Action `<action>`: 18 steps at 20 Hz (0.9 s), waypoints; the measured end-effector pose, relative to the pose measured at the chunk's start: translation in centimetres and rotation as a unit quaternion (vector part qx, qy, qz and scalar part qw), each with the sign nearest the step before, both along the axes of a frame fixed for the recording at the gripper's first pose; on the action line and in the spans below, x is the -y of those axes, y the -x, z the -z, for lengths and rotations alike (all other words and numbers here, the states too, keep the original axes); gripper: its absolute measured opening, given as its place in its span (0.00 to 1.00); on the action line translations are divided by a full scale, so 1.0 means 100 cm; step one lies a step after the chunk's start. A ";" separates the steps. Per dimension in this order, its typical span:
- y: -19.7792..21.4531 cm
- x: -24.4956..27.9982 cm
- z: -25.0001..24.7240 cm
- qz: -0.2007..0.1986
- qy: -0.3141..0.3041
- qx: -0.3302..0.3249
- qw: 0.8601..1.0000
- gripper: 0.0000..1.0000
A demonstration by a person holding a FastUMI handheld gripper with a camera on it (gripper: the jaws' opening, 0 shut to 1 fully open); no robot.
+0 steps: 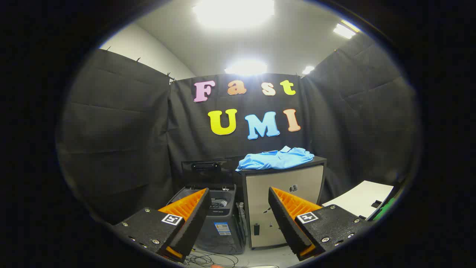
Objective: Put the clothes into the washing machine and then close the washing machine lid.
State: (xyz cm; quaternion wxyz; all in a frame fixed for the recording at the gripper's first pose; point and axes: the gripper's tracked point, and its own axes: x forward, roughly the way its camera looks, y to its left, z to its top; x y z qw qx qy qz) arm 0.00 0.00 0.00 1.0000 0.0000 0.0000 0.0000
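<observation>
Ahead, soft crumpled shirt; tool spread, apparently empty.

The washing machine is partly hidden behind the left finger. Its drum contents cannot be made out, and its label is too small to tell.

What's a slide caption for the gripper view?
Open hand-held gripper faces the open washing machine; blue shirt lies on the cabinet beside it.
</observation>
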 end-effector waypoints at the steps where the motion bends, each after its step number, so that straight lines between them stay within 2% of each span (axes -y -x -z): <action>1: 0.000 -0.002 0.001 -0.003 0.000 -0.001 1.000 0.95; 18: -0.004 -0.015 0.002 -0.016 0.009 -0.006 1.000 0.96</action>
